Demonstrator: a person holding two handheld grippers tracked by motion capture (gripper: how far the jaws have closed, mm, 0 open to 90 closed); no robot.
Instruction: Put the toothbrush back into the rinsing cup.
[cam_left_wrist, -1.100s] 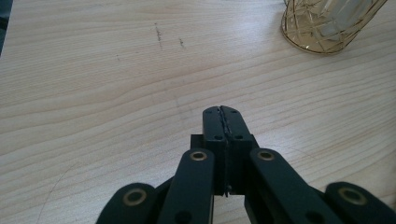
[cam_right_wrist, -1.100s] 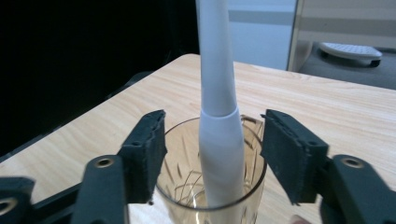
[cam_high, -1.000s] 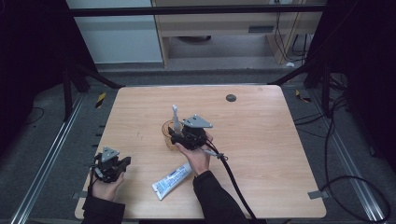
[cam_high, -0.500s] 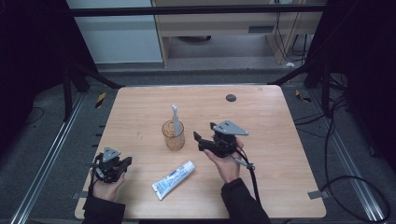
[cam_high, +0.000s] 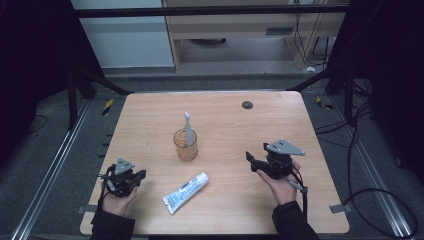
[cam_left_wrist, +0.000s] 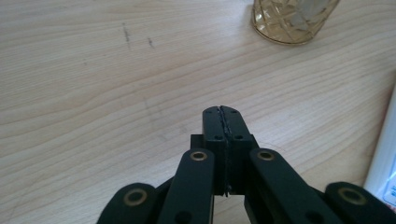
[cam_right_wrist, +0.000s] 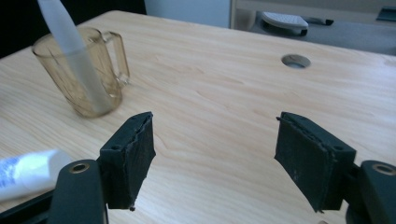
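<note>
While the left hand-held gripper (cam_high: 141, 176) stays shut, the right hand-held gripper (cam_high: 249, 161), wide open and empty, has left the cup (cam_high: 185, 145)

Cut off and unreadable

Left gripper view: amber glass mug (cam_left_wrist: 293, 21) loses its top at the upper edge, toothpaste tube (cam_left_wrist: 384, 154) clipped at the right; print on the tube too small to read.

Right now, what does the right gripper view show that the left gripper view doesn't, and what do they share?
The right gripper view alone has the toothbrush standing in the cup, the cup's handle, the round hole in the table, and an open right hand-held gripper. The left gripper view alone has the shut left hand-held gripper. Both have the cup, the toothpaste tube and the wooden table.
</note>
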